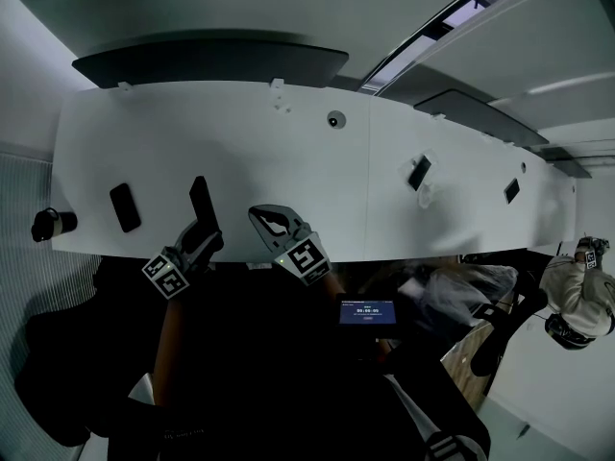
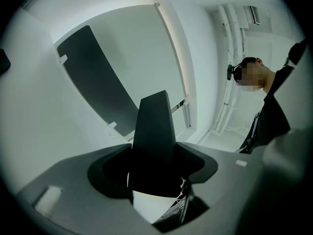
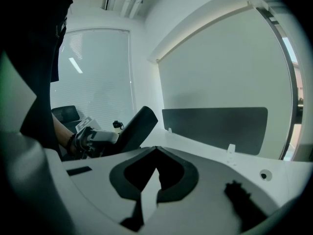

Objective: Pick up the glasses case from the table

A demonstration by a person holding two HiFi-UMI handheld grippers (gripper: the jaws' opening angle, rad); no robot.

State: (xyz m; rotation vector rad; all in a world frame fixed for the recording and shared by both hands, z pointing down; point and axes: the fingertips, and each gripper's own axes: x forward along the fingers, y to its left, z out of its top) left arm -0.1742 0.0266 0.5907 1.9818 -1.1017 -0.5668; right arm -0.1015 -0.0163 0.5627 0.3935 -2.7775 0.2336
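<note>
The glasses case (image 1: 203,203) is a flat black slab, held upright over the near edge of the white table (image 1: 288,161). My left gripper (image 1: 203,230) is shut on its lower end. In the left gripper view the case (image 2: 154,126) rises straight up from between the jaws of the left gripper (image 2: 152,155). Just to the right, my right gripper (image 1: 261,215) is shut with nothing in it, its tips meeting. The right gripper view looks over the closed right gripper (image 3: 156,150) and shows the case (image 3: 139,125) slanting up out of the left gripper (image 3: 95,137).
On the table lie a black phone-like slab (image 1: 125,207), a black cylinder (image 1: 52,224) at the left edge, two small black items (image 1: 419,172) (image 1: 512,190) and a cable grommet (image 1: 334,119). Dark divider panels (image 1: 211,63) stand along the far edge. A person (image 1: 577,296) is at far right.
</note>
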